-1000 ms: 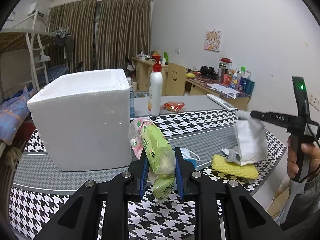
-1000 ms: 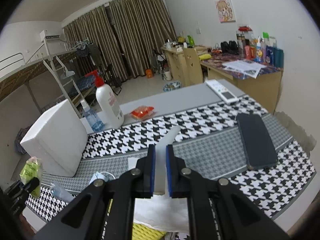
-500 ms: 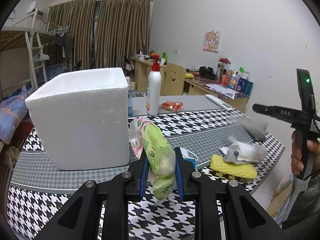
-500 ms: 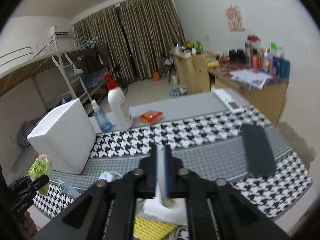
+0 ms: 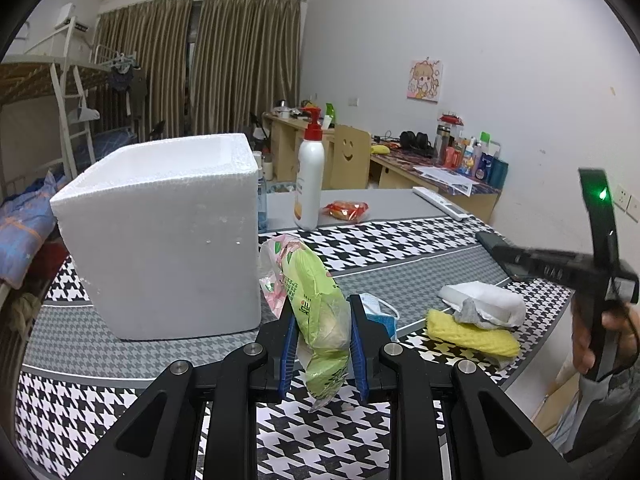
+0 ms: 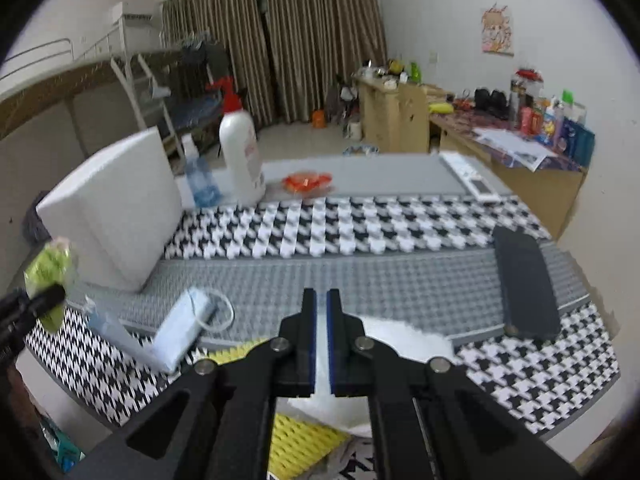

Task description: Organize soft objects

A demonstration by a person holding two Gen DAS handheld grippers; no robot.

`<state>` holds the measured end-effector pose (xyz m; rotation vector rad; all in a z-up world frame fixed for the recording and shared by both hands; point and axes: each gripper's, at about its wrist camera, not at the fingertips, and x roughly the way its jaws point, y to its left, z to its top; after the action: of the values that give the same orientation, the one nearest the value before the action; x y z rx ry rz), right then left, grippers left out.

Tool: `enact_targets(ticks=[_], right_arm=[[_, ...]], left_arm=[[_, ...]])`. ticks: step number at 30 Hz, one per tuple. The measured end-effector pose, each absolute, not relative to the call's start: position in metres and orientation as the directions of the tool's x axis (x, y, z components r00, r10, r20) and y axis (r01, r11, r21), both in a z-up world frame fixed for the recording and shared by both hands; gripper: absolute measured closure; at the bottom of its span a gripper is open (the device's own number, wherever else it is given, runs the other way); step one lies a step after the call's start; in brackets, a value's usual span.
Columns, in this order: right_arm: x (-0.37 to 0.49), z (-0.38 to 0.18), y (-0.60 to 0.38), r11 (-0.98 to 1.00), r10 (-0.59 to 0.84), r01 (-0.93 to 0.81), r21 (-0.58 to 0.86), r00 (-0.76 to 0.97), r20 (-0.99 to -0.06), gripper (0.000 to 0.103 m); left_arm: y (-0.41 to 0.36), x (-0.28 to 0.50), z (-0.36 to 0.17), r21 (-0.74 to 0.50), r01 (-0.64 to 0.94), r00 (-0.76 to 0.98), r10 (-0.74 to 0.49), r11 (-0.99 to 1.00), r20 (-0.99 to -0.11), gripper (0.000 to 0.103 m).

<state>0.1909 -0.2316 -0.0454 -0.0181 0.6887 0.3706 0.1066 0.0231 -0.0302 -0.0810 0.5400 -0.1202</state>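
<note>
**Green packet clamped, white cloth lying loose**

Green snack packet point(image 5: 316, 308) sits pinched between the left gripper point(image 5: 322, 340) fingers, just right of the white foam box point(image 5: 160, 236). On the desk point(image 5: 400, 276), the white cloth point(image 5: 486, 304) lies atop the yellow sponge point(image 5: 472, 336). Above them, the right gripper point(image 6: 321, 344) is nearly closed, holding nothing.

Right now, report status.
Left gripper shut on green packet. Right gripper empty, nearly shut, above white cloth. Foam box ahead, unobstructed.

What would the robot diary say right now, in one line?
left gripper: holding green packet | right gripper: shut, empty | white cloth: on yellow sponge
</note>
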Motion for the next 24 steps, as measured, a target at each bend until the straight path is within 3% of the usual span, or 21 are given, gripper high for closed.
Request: enact_targets(ticks=[5,12,24], right_arm=[[0.190,-0.067,-0.227,0.930,0.317,-0.357,0.085,0.666,-0.675,0.092],[0.191,-0.087,-0.227,0.932,0.295,-0.357,0.066,0.637,-0.712,0.066],[0.202,-0.099,-0.228,0.938,0.249,-0.345,0.024,0.624,-0.741,0.066]], left_arm=[[0.024,0.108,-0.030,-0.109,0.091,0.852,-0.134,0.990,-0.506,0.078],[0.030,0.104,-0.020,-0.093,0.084,0.868,-0.119,0.992,-0.482,0.078],[0.032,0.100,-0.008,-0.079,0.082,0.885,-0.109,0.994,-0.453,0.078]])
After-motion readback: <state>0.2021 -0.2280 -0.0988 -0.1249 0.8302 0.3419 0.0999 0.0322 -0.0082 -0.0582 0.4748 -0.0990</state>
